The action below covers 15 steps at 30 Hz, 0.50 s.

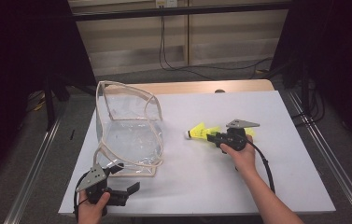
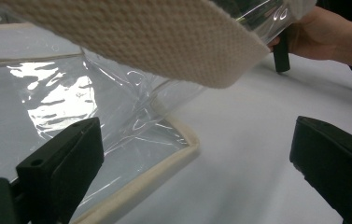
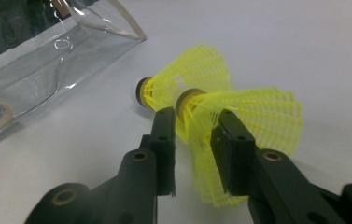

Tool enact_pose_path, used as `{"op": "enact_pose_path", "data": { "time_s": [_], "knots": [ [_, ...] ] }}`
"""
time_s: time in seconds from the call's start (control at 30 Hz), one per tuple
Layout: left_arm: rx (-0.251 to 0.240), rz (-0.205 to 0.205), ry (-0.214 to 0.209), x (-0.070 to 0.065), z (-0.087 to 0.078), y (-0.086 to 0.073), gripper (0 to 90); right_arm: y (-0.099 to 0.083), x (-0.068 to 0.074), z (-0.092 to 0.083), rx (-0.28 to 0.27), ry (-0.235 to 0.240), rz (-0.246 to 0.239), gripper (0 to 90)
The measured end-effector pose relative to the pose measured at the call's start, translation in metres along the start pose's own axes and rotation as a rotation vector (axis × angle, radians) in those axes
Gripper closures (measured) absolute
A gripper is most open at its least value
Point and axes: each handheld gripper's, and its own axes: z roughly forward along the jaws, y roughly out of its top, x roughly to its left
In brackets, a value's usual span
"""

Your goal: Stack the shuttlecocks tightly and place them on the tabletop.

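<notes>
While left tongs [image 2: 197, 154] gape empty, right tongs [image 3: 193, 140] pinch yellow shuttlecock [image 3: 239, 121].

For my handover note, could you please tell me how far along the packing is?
Done: nothing sits in the clear plastic bag with cream trim. In hand: the right gripper straddles one of two yellow mesh shuttlecocks, its jaws around it. Left: bagging both; the left gripper waits open.

White table [image 1: 276, 186] on a wooden top, whose bare strip shows along the far edge. A clear bag [image 1: 129, 133] with cream trim stands on the left half, near the front-left corner. Yellow shuttlecocks [image 1: 201, 131] lie near the middle, just right of the bag.
</notes>
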Motion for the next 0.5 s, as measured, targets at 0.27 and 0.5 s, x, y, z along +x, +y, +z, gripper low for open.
{"op": "enact_pose_path", "data": {
  "time_s": [0.27, 0.5],
  "knots": [
    [0.000, 0.002, 0.002, -0.0002, -0.0004, 0.0001, 3.0, 0.0024, -0.0028, -0.0095, 0.002, 0.023, -0.006, 88.6],
    [0.001, 0.003, 0.002, 0.0002, -0.0005, -0.0001, 3.0, 0.0031, 0.0015, -0.0051, -0.008, 0.087, -0.016, 90.0]
  ]
}}
